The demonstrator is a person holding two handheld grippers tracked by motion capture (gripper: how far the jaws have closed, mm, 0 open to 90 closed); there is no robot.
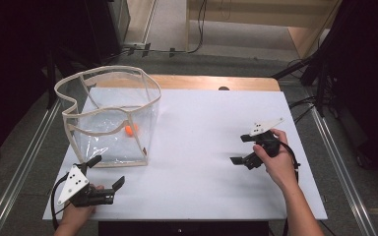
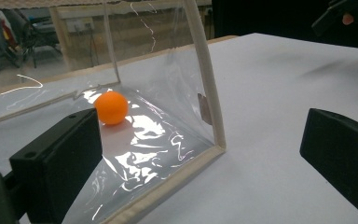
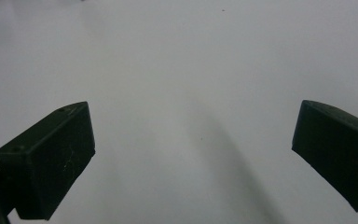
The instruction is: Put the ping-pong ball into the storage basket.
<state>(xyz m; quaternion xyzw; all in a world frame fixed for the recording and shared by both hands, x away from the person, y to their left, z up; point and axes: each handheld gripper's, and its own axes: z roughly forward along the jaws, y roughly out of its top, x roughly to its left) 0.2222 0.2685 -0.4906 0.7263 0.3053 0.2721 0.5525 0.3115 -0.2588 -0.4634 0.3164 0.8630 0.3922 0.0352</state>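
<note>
At the near left corner of the white bench [image 1: 202, 147], the left tool [image 1: 109, 171] lies low in a person's left hand [image 1: 76, 214], its grey three-cornered plate uppermost and its black jaws spread wide with nothing between them; one jaw reaches toward the near bottom edge of a clear bag [image 1: 113, 123], the other angles out over bare bench. In the left gripper view those two jaws stand far apart at the bottom corners, the left one just in front of the bag's transparent wall, whether touching it I cannot tell, and the bag's cream-trimmed corner edge rises between them. Farther in and to the right, the right tool [image 1: 243, 150] is gripped in the right hand [image 1: 275, 160], held a little above the bench with its jaws pointing left and toward the middle; the right gripper view shows them wide apart and empty over plain white surface. The bag stands upright on the left part of the bench, open at the top, its pale fabric rim wavy and its crinkled plastic sides catching glare. Inside it an orange ball [image 2: 111, 108] rests on the floor, toward the side away from the left tool. Beyond the white sheet a strip of wooden bench edge [image 1: 206, 82] shows, then grey floor [image 1: 216, 61] with cables.
</note>
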